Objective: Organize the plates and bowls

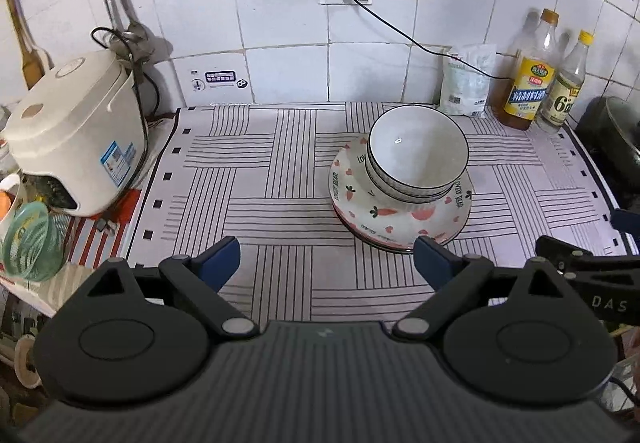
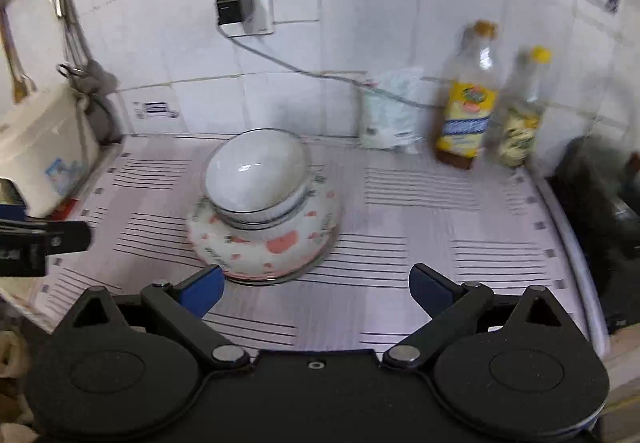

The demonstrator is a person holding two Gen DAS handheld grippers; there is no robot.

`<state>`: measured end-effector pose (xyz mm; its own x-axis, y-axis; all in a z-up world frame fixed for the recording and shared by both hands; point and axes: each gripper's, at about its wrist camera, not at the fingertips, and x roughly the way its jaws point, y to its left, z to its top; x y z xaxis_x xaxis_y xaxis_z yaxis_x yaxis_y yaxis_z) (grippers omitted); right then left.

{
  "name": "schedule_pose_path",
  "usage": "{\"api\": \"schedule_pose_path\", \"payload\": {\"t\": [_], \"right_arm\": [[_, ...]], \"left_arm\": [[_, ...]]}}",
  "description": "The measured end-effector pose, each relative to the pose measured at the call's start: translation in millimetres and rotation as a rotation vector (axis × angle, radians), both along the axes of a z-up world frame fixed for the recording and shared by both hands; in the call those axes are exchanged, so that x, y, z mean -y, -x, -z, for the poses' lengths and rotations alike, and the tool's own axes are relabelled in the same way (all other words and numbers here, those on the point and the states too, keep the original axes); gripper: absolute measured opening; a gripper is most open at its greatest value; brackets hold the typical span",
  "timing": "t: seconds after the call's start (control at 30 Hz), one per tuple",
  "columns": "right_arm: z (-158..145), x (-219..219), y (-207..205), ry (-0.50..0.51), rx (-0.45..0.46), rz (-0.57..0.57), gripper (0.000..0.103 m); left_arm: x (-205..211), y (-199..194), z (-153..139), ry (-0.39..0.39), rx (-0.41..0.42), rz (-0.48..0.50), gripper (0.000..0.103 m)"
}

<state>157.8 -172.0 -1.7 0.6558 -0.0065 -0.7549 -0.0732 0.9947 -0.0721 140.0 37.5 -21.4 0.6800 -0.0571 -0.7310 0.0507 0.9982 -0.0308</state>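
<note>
White bowls (image 1: 418, 155) with dark rims sit nested on a stack of patterned plates (image 1: 400, 221) with pink hearts and carrots, on the striped mat. My left gripper (image 1: 326, 263) is open and empty, just in front of and left of the stack. In the right wrist view the bowls (image 2: 256, 173) and plates (image 2: 276, 247) are blurred. My right gripper (image 2: 316, 287) is open and empty, in front of the stack; its arm shows at the right edge of the left wrist view (image 1: 580, 263).
A white rice cooker (image 1: 76, 131) stands at the left. Two oil bottles (image 1: 528, 75) and a white bag (image 1: 466, 83) line the back wall at right. A dark pot (image 1: 616, 139) is at far right. A green cup (image 1: 32, 243) sits at the left edge.
</note>
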Motion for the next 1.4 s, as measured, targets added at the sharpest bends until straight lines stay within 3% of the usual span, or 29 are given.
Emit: {"api": "schedule_pose_path", "payload": {"t": [0.1,0.4,0.53,0.97,1.4], "right_arm": [[-8,-2,11,0.056,0.029,0.023,0.101],[-23,-6,38,0.086,0.092,0.045,0.101],[-24,-5,46,0.068,0.101,0.049,0.101],[-10,-2,59,0.1,0.087,0.081,0.101],[-14,0,68,0.094,0.074,0.102,0.101]], "left_arm": [[1,11,-5,0.0,0.019,-0.005,0.094],[16,38,-2,-0.068,0.082,-0.01,0.095],[20,44,4,-0.06,0.086,-0.001,0.095],[27,57,9,-0.067,0.098,-0.02,0.095],[27,69,-1,-0.051,0.121,-0.013,0.095]]}}
